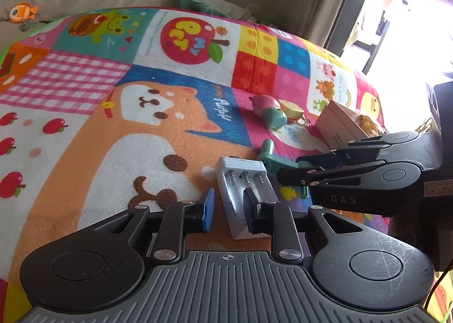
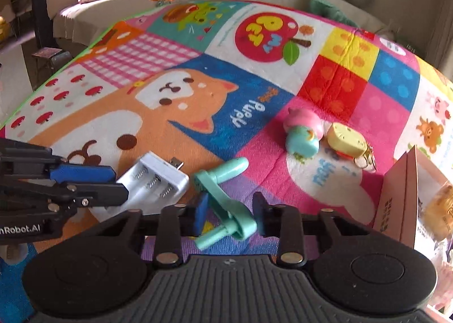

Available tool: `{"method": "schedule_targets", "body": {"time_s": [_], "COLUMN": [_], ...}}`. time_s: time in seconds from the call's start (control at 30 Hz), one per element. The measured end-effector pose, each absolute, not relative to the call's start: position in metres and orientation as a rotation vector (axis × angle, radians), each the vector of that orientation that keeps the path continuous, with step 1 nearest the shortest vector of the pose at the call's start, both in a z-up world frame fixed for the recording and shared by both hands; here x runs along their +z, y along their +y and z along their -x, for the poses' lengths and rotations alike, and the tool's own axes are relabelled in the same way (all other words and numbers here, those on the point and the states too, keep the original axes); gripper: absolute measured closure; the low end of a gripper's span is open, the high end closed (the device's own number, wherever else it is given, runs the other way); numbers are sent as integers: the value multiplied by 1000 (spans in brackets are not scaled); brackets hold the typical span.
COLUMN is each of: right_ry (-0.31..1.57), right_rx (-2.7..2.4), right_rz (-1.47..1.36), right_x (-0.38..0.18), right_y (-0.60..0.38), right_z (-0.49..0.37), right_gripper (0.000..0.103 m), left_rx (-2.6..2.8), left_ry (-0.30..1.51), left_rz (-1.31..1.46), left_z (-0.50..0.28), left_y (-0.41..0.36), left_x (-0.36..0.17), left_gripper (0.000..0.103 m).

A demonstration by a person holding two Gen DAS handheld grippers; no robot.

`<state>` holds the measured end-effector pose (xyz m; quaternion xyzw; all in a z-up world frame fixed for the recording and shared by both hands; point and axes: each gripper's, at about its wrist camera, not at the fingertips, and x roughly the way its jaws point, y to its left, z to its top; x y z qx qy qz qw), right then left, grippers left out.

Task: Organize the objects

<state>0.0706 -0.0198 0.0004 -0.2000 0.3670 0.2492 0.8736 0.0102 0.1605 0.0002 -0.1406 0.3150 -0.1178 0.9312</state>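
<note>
Fingers, left: left gripper (image 1: pixel 226 211) is clamped on the charger (image 1: pixel 245 195), blue pad on its left wall, black pad inside the tray by the springs.
Fingers, right: right gripper (image 2: pixel 230 214) has its pads astride the crank (image 2: pixel 226 204); they look pressed onto the flat arm, though one contact is partly hidden, so call it a probable grip.
Charger, place: white battery charger lies on the mat (image 1: pixel 85 139), over the orange dog print, just beside the crank.
Crank, place: mint-green toy crank sits on the purple patch of the mat, between the charger and the box (image 2: pixel 396 198).
Charger, handling: hard plastic shell, light, stiff, smooth-sided so it may slip; the springs and the plug look like the delicate bits. Best hold is across the side walls, near the middle.
Crank, handling: rigid, light plastic, oddly shaped; the flat arm gives the pads parallel faces, while the round pegs would roll.
Charger, pointing: long axis runs away from the left gripper; the plug (image 2: pixel 177 164) sticks out at the far end, open tray facing up.
Crank, pointing: arm runs diagonally in the right wrist view, one peg aiming up-right toward the squishies (image 2: pixel 304 132), the other down-left toward the camera.
Next, judged: both pieces likely go to the box on the right.
</note>
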Motion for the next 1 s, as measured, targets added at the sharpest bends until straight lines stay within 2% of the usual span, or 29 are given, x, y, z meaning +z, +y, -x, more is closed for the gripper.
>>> {"method": "schedule_targets", "body": {"time_s": [0.13,0.53,0.8,0.83,0.9,0.97,1.0], "right_ry": [774,851,825,824,824,809,802], "right_rx": [515,477,356,346,335,321,314], "right_rz": [421,346,316,308,287,269,259], "right_x": [0,9,7,6,3,0,-1], "right_y": [-30,-103,-155,-157,-163,-167,-170], "right_z": [-60,-7,10,10,8,8,7], "right_gripper": [79,81,80,78,67,49,45], "left_rx": [-244,-242,-234,-236,-245,-261,-267], "left_ry": [645,646,656,659,666,677,681], "left_rz": [295,291,291,293,297,290,275], "left_z": [-10,-10,-8,-8,-5,-3,-2], "left_y": [161,161,158,158,155,150,146], "left_x": [0,0,1,1,2,4,5], "left_gripper": [77,77,77,77,78,78,78]}}
